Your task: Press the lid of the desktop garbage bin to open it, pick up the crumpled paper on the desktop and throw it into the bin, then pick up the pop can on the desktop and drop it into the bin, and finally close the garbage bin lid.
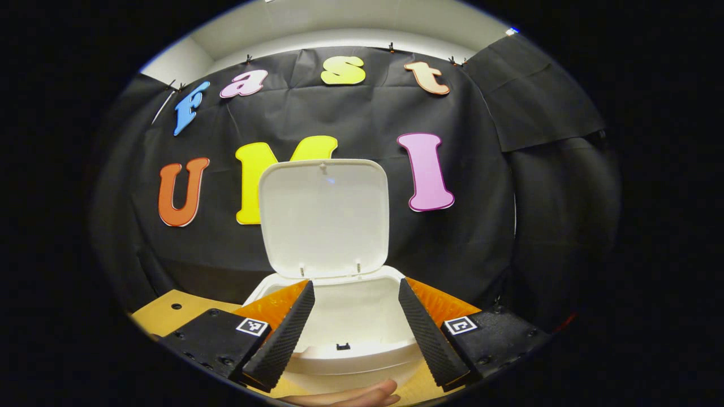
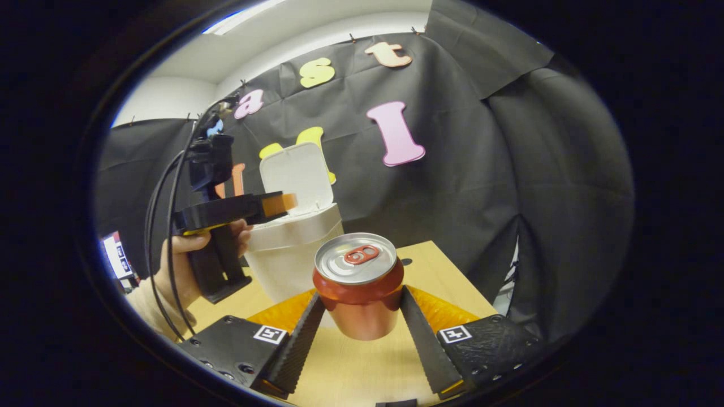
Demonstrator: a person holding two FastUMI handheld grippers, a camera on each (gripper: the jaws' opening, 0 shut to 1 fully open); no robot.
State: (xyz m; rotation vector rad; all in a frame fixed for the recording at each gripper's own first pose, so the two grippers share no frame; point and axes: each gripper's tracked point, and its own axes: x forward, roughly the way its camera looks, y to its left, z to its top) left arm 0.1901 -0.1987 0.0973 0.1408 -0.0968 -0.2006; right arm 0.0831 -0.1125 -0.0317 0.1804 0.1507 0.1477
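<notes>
1. The jaws of the right gripper [image 2: 357, 322] were clamped on the red aluminium pop can [image 2: 358, 288], one finger pressed against each side of its body; the can was held upright and lifted clear of the light wooden desktop [image 2: 362, 367], its silver top and red pull tab facing the camera.
2. The jaws of the left gripper [image 1: 353, 330] were spread apart, with nothing held between them, just above the mouth of the white plastic desktop garbage bin [image 1: 350, 350].
3. The white hinged lid [image 1: 323, 217] of the bin was raised upright at the back of the opening, its inner face turned toward the left gripper view.
4. In the right gripper view, the bin was seen behind and to the left of the can, with the left gripper beside its rim and the person's hand [image 2: 184, 265] around the handle.
5. A fingertip [image 1: 367, 394] was seen at the bottom edge of the left gripper view.
</notes>
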